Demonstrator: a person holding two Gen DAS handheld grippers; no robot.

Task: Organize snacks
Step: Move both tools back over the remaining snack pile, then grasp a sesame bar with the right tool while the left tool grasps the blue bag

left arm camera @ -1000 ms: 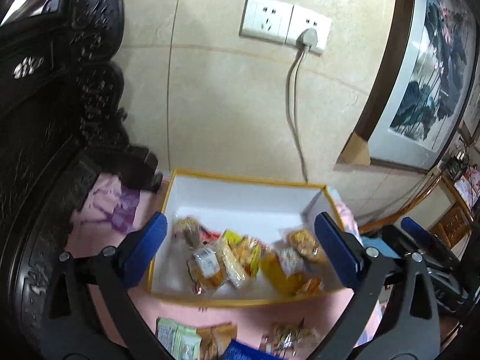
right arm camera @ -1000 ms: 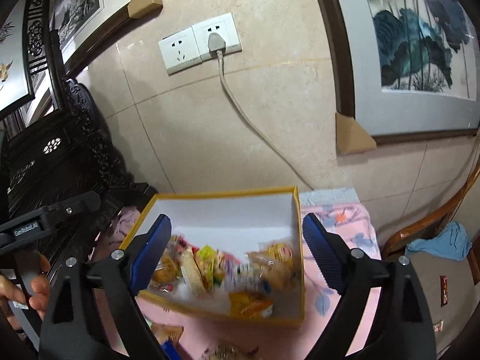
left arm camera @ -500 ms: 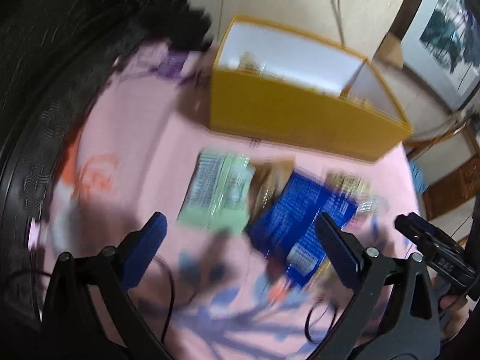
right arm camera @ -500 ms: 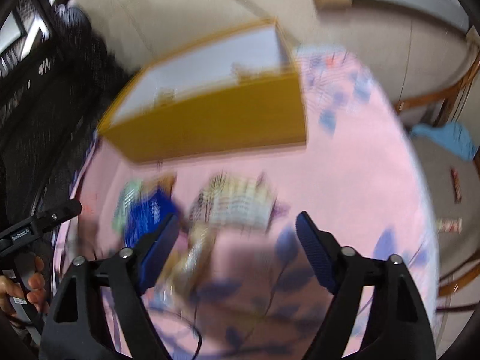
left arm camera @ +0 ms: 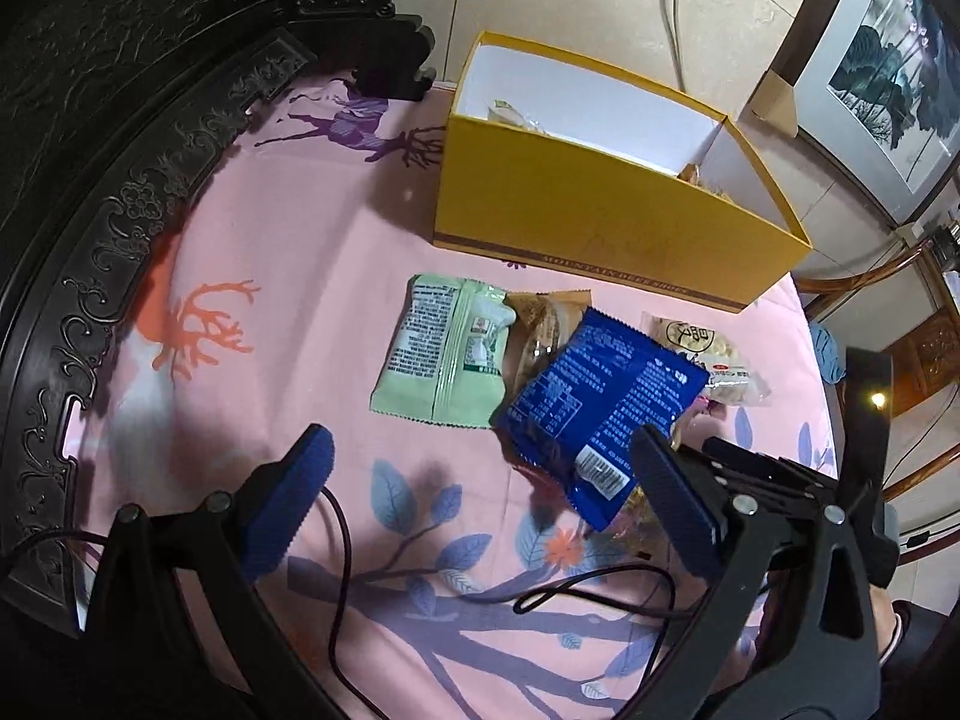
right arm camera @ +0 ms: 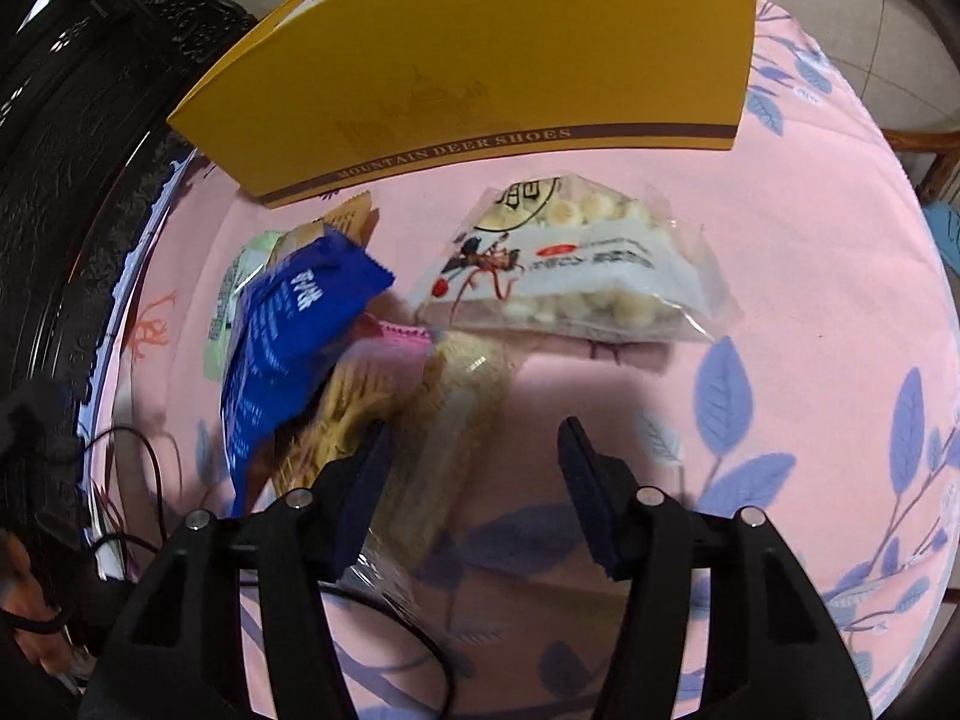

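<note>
The snacks I am sorting lie in a loose heap on the pink floral cloth (left arm camera: 288, 252), just in front of the yellow shoe box (left arm camera: 576, 222). A pale green packet (left arm camera: 441, 360) lies flat at the left of the heap. Beside it a tan-wrapped snack (left arm camera: 543, 324) is partly covered by the blue packet (left arm camera: 600, 402), which lies across the middle with its barcode end toward me. To the right lies a clear bag of small white puffs (right arm camera: 576, 264), well seen from the right wrist, and below the blue packet there a long pale wafer pack (right arm camera: 450, 426) runs toward my right tool. A few snacks already sit inside the box; only their tops show over its wall.

My right gripper (right arm camera: 474, 480) points steeply down at the heap. Its jaws have just been closing and now stand about half open; the left finger is at the edge of the wafer pack, and I cannot tell whether it touches. Nothing is clamped. My left gripper (left arm camera: 480, 480) hangs over the cloth with jaws wide apart, holding nothing, its right finger overlapping the blue packet's lower corner. Thin black cables (left arm camera: 540, 594) trail across the cloth, and dark carved furniture (left arm camera: 120, 120) borders it on the left.
</note>
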